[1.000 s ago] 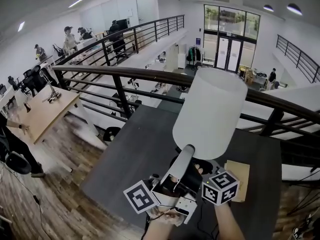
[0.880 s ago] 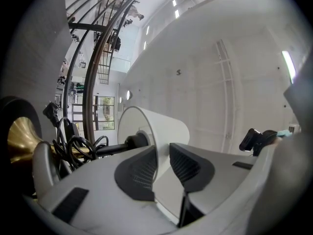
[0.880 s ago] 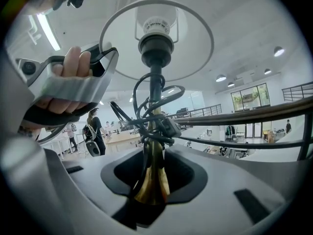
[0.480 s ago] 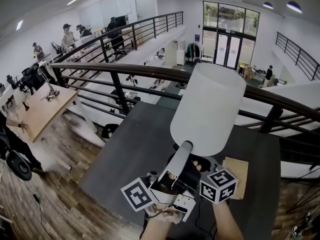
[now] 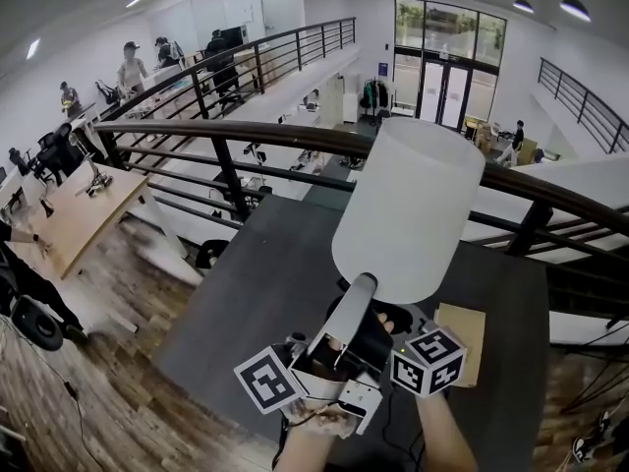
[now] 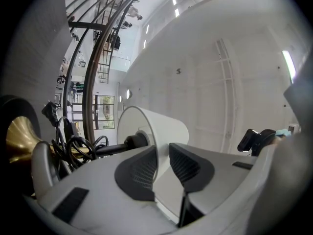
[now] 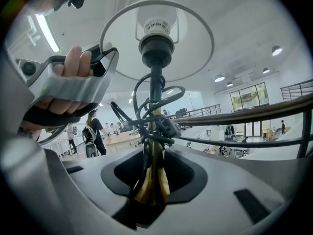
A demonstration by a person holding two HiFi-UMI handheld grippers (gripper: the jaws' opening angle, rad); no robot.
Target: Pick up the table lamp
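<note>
Table lamp (image 5: 408, 205) | left fingers (image 6: 139, 173) pinch shade rim (image 6: 155, 131) | right fingers (image 7: 188, 173) clamp brass stem (image 7: 152, 182)

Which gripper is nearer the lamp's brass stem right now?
Right. The right gripper is clamped on the brass stem itself. The left gripper is away from it, at the white shade, with its jaws pinching the shade's rim.
</note>
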